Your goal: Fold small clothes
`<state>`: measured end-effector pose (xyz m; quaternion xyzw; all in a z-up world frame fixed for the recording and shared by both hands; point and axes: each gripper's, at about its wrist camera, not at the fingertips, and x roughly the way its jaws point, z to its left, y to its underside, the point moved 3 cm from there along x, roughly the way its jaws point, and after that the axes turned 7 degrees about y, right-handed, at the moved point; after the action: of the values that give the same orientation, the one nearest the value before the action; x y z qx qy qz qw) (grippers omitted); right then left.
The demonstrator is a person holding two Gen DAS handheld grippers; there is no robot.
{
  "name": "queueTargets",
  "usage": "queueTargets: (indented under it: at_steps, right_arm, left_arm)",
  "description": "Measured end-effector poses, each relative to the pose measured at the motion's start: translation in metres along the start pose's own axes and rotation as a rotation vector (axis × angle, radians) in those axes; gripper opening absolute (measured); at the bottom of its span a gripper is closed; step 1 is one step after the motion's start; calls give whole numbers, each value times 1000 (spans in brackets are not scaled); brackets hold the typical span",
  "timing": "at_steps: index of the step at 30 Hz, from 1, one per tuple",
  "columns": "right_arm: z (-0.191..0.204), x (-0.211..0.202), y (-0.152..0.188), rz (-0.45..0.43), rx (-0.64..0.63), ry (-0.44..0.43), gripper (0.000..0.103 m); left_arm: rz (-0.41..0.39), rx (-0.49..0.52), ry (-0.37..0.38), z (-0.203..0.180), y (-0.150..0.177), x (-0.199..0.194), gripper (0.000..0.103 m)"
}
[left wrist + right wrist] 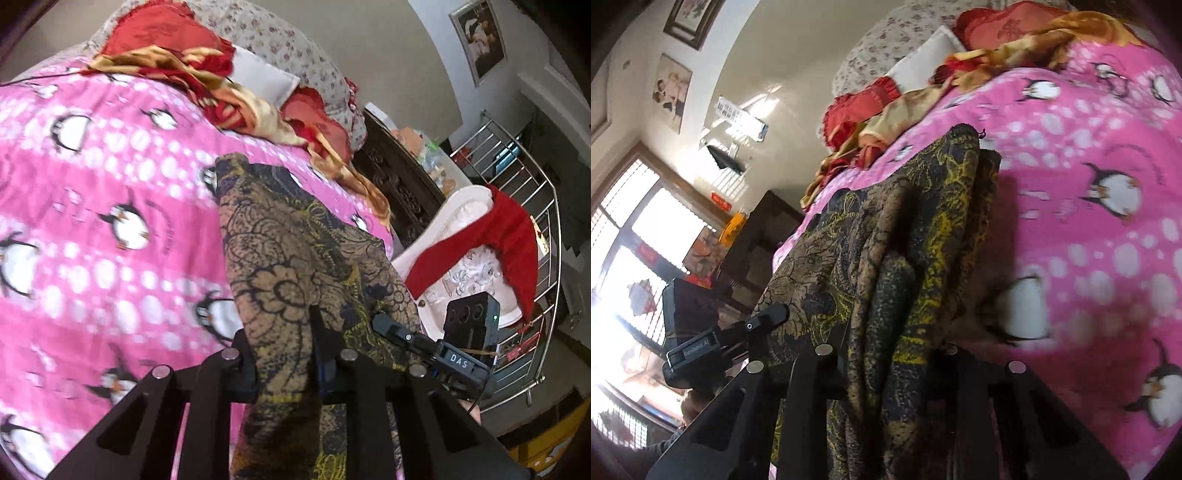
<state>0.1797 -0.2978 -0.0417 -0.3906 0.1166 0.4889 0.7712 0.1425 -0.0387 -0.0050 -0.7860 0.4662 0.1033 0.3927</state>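
Both claws (pixel 291 354) (pixel 886 354) pinch patterned cloth (pixel 295 236); window (pixel 624 236) right-view only.

Left wrist view sits close behind the black left gripper (pixel 284 354), looking down over the pink penguin-print bedspread (pixel 92 206). Right wrist view does likewise from the black right gripper (pixel 886 354). Both share the brown-and-yellow patterned garment (pixel 291 251), bedspread, and red-gold crumpled blanket (pixel 192 70) at frame top.

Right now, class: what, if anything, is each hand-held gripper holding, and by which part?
Both grip the same brown and yellow patterned garment. The left hand-held gripper and the right hand-held gripper each pinch a bunched part near its near edge.
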Motion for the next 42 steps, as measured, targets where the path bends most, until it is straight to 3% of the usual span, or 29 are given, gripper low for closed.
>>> queueTargets:
  at_steps: [13,20,25,32,36,42]
  right_arm:
    - [77,64,0,73,-80,-53,21]
    - [96,85,8,96,-110,-56,21]
    - [91,105,11,126,-74,-64,21]
    - [48,131,30,190,123,-95,25]
    - [47,132,13,169,117,-117,35]
    - [36,157,-17,224,178,-207,36]
  left_arm:
    - [-62,-44,-42,64,-18,-79,20]
    - [-72,-52,-79,83,-20,-89,20]
    - [-43,-87,-103,107,-15,-81,20]
    - [-2,-133,-119,132,-3,-65,24]
    - [0,-141,-112,138,-6,-64,30]
    - [-13,-179,-93,150,-12,-64,39]
